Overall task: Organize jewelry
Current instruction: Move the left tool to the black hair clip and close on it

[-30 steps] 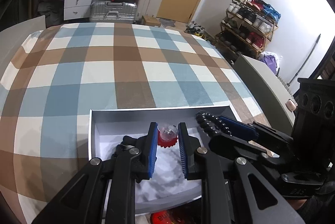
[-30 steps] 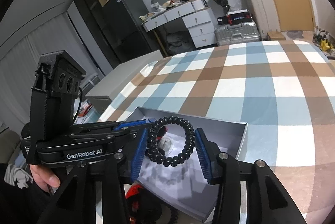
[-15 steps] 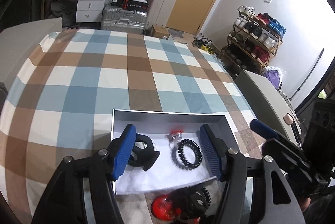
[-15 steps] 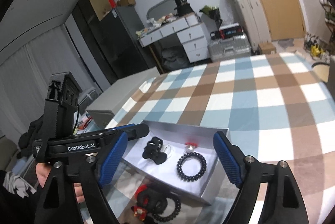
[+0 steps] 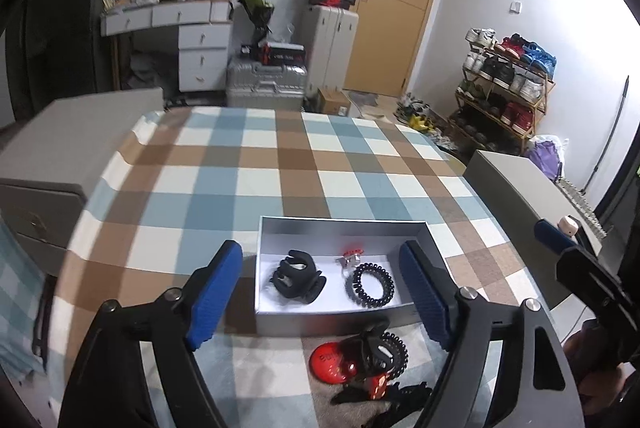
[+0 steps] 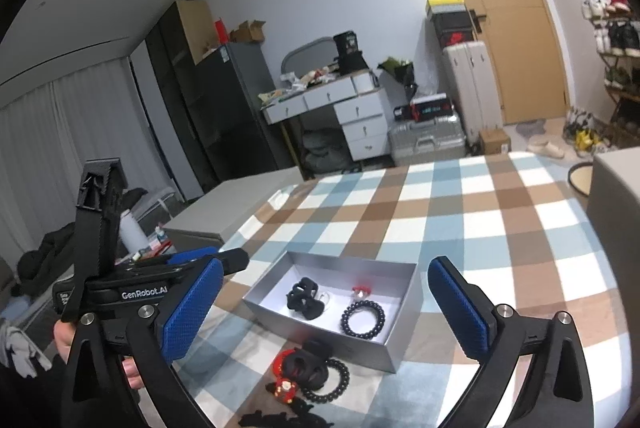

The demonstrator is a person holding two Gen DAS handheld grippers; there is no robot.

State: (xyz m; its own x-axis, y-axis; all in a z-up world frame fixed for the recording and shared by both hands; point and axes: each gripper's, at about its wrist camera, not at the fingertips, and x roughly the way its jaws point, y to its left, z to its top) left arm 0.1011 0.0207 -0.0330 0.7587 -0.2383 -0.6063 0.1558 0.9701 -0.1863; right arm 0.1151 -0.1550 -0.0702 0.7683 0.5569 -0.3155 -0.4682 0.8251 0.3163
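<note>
On the checked cloth [image 5: 256, 172] — soft-looking, woven in blue, brown and cream squares — sits a shallow rectangular box [image 5: 340, 320] of grey card with a pale lining. Inside it lie three pieces, apart from one another: a matte black claw clip [image 5: 298, 278] with curved teeth, a black coiled band [image 5: 373, 285] shaped as a ring of small glossy beads, and a little clear-and-red trinket [image 5: 351, 255] toward the far wall, too small to read. Just in front of the box, on the cloth, a heap of loose pieces [image 6: 310, 374] rests — a second coiled ring, a dark clip, red glossy discs; the writing on one disc is blurred. The left gripper [image 5: 320, 292] has just been opening and stands wide, its blue pads [image 5: 216, 292] ribbed like rubber, nothing pressed between them. The right gripper [image 6: 324, 308] has likewise just spread to its widest, holding nothing. White lettering on the left tool's black body, seen from the right wrist, reads "GenRobot.AI".
</note>
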